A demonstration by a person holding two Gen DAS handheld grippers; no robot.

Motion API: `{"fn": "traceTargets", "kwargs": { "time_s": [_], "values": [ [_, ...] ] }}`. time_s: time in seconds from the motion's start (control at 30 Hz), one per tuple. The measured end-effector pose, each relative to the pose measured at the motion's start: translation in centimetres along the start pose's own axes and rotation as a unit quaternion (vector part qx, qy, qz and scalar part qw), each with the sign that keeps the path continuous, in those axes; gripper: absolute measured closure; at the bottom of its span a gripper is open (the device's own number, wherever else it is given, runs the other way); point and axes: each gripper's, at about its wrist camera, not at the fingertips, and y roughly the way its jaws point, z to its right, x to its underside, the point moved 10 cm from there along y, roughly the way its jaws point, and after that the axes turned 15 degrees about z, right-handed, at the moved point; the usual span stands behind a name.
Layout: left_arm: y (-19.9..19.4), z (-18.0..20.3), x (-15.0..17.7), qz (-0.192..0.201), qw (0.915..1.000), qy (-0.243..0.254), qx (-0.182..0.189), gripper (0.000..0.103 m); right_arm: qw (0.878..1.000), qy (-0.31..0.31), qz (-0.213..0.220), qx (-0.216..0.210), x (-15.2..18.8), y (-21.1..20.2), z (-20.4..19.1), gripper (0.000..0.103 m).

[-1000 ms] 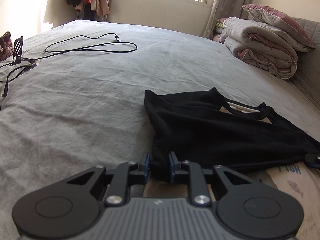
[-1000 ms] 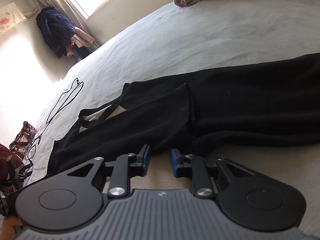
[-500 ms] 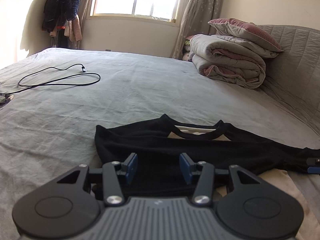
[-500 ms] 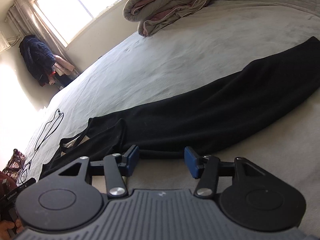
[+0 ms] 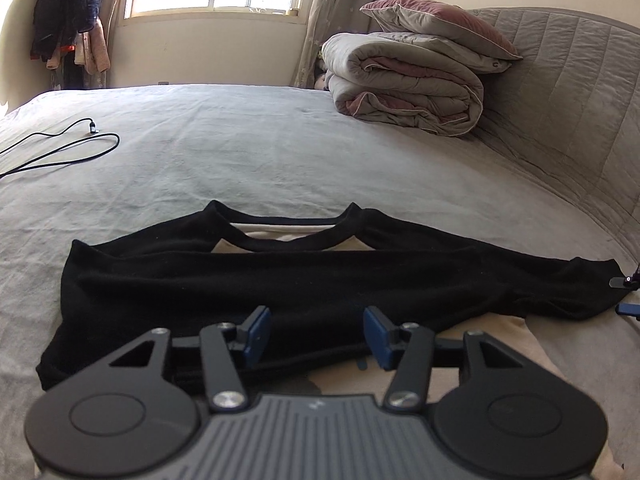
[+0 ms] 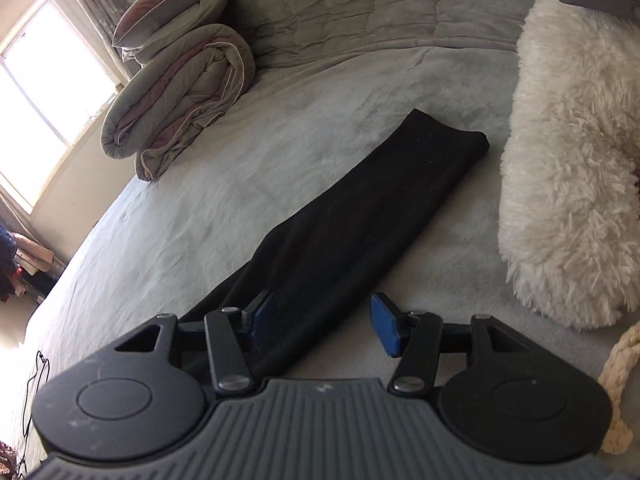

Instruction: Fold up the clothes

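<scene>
While a grey, soft-napped bed cover (image 5: 248, 152) fills both views, a rolled grey-and-mauve quilt (image 5: 404, 84) sits upper right in the left view and a shaggy white cushion (image 6: 572, 160) crowds the right edge of the right view. Across the centre lies the black garment (image 5: 280, 276), matte and flat, one sleeve (image 6: 360, 216) running diagonally. Both the left gripper (image 5: 316, 332) and right gripper (image 6: 324, 328) are spread wide, holding nothing. A thin black cable (image 5: 68, 148) loops at left.
</scene>
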Motion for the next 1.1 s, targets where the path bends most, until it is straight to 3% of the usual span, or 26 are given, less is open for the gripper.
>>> {"fn": "traceTargets", "kwargs": {
  "time_s": [0.23,0.3,0.37,0.43,0.77,1.1],
  "values": [
    [0.7,0.7,0.8,-0.016,0.9997,-0.015,0.006,0.047,0.999,0.01,0.032,0.028,-1.1,1.7,0.8,0.049],
    [1.0,0.8,0.8,-0.019,0.9995,-0.022,0.008,0.047,0.998,0.014,0.043,0.037,-1.4,2.2,0.9,0.061],
    [1.1,0.8,0.7,-0.021,0.9994,-0.027,0.01,0.047,0.998,0.015,0.041,0.042,-1.4,2.7,0.9,0.086],
    [1.0,0.9,0.5,-0.02,0.9993,-0.029,0.014,0.047,0.998,0.02,0.045,0.038,-1.6,2.7,0.5,0.09],
    [0.2,-0.2,-0.3,-0.025,0.9967,-0.069,0.033,0.047,0.993,-0.002,0.093,-0.072,-4.6,-0.1,-8.7,0.091],
    [-1.3,-3.9,-1.3,-0.023,0.9921,-0.119,0.031,0.046,0.977,-0.047,0.098,-0.185,-3.4,-2.0,-21.5,0.091]
  ]
}}
